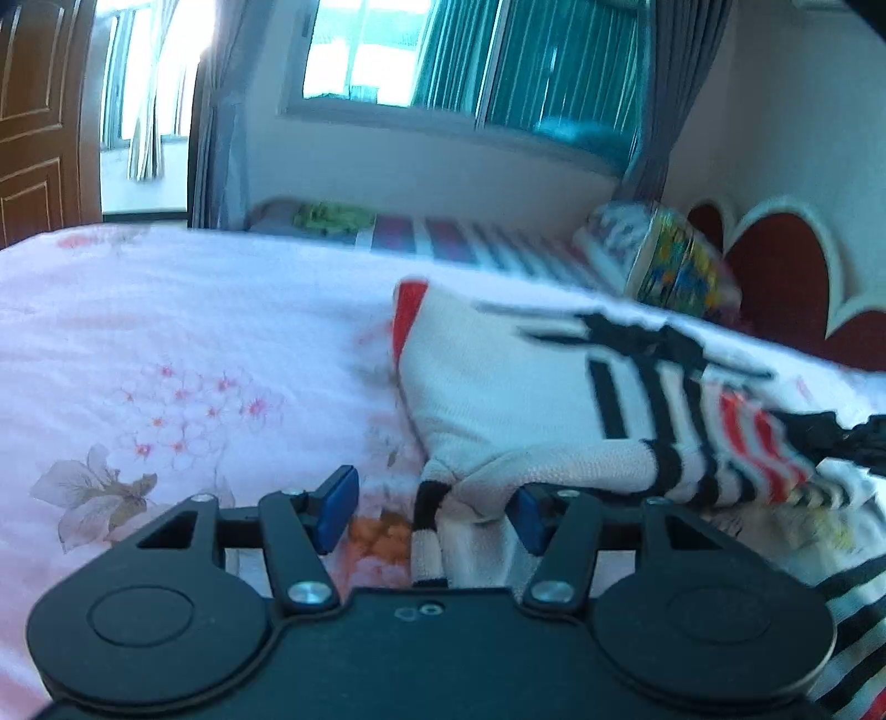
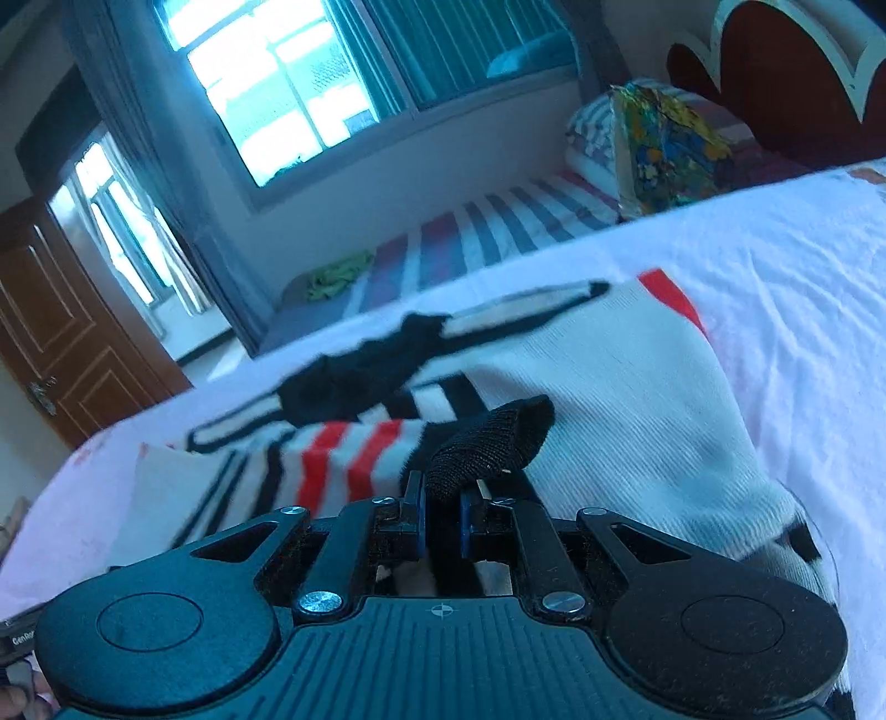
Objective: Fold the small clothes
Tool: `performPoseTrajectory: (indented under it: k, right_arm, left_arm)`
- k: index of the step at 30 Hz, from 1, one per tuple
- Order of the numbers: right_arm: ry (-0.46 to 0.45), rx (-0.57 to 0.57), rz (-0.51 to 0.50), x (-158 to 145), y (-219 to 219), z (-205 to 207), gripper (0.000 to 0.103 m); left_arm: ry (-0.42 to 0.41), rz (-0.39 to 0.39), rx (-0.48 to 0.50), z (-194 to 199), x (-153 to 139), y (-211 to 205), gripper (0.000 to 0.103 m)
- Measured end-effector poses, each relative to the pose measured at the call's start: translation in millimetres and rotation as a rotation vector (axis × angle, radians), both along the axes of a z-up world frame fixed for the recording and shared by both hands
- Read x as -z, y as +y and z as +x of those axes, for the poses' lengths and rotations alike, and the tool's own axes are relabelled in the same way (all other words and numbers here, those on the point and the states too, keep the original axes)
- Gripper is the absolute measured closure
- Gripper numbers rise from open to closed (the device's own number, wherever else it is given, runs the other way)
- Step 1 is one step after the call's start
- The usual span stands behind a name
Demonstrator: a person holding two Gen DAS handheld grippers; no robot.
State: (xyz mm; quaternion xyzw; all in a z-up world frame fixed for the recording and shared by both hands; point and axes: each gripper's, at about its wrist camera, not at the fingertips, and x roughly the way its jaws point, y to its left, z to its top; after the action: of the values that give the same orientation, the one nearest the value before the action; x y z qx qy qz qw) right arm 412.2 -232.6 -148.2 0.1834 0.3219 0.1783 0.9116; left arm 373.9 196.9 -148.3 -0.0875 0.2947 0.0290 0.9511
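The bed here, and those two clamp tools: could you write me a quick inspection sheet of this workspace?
Surface: bed with pink floral quilt.
Job's things: white knit garment with black and red stripes, crumpled on the quilt.
Clutter: colourful bundle on the striped sheet behind.
Grippers: left gripper open, white cloth between its fingers; right gripper shut on black cuff.
Cables: nothing seen.
Surroundings: window, grey curtains, wooden door, red headboard.

White knit garment (image 1: 498,399) with black and red stripes, rumpled on floral bedspread (image 1: 166,343)

Daylight pours through a window (image 1: 443,55) with grey curtains (image 1: 653,83); brown door (image 1: 39,111) left, red headboard (image 1: 786,277) right.
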Motion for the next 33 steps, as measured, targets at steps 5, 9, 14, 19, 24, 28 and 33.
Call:
performPoseTrajectory:
  k: [5, 9, 14, 19, 24, 28, 33]
  right_arm:
    - [0.012, -0.027, -0.021, -4, 2, 8, 0.093]
    - [0.043, -0.044, 0.001, 0, -4, 12, 0.093]
    - [0.031, -0.032, 0.012, 1, -4, 8, 0.093]
    - [0.040, -0.032, 0.019, 1, -4, 6, 0.093]
    - [0.061, -0.016, 0.031, 2, -6, 9, 0.093]
    - [0.084, 0.006, 0.066, 6, -10, 8, 0.093]
    - [0.109, 0.031, 0.096, 9, -11, 9, 0.092]
  left_arm:
    - [0.071, -0.023, -0.009, 0, 5, 4, 0.046]
    - [-0.017, -0.015, 0.013, -19, -9, -2, 0.037]
    - [-0.047, 0.059, 0.086, -6, -11, -21, 0.061]
    - [0.001, 0.238, 0.118, 6, -7, -42, 0.061]
    - [0.024, 0.219, 0.133, 8, -5, -38, 0.064]
    - [0.018, 0.252, 0.177, 3, -3, -41, 0.060]
    - [0.029, 0.242, 0.159, 7, 3, -37, 0.069]
